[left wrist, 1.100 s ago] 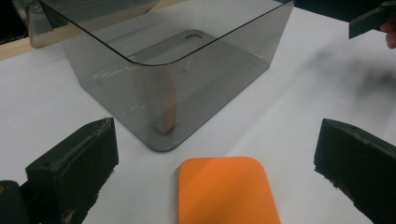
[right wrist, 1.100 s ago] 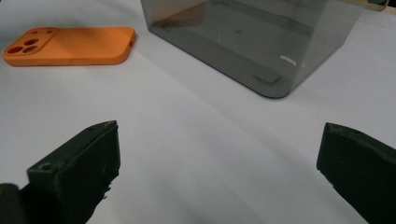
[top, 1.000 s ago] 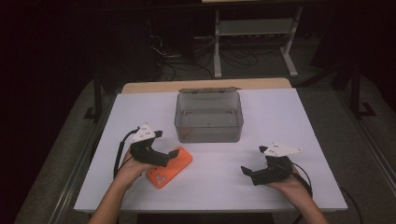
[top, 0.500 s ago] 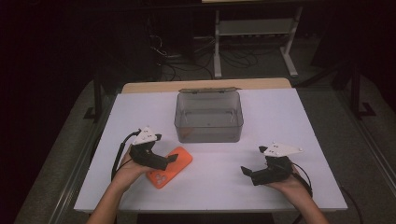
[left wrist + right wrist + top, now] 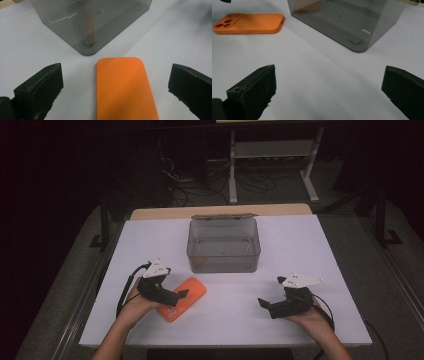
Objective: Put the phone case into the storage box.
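Observation:
An orange phone case (image 5: 190, 295) lies flat on the white table (image 5: 300, 250), left of centre. My left gripper (image 5: 176, 298) hovers over its near-left end, open. In the left gripper view the case (image 5: 125, 87) lies between the wide-apart jaws of that gripper (image 5: 116, 71), untouched. A clear grey plastic box (image 5: 223, 245) stands behind it, lid off. My right gripper (image 5: 265, 306) rests open near the front right, pointing left. In the right gripper view the gripper (image 5: 329, 73) has only bare table between its jaws; the case (image 5: 249, 23) with its camera holes lies at far left, the box (image 5: 342, 17) ahead.
The box (image 5: 87, 20) stands just beyond the case's far end. A wooden strip (image 5: 220, 212) runs along the table's back edge. Behind the table are a metal stand (image 5: 270, 155) and cables on a dark floor. Bare table lies between the two grippers.
My left gripper has shifted slightly nearer and to the right, over the orange case. The right gripper and the box have not moved.

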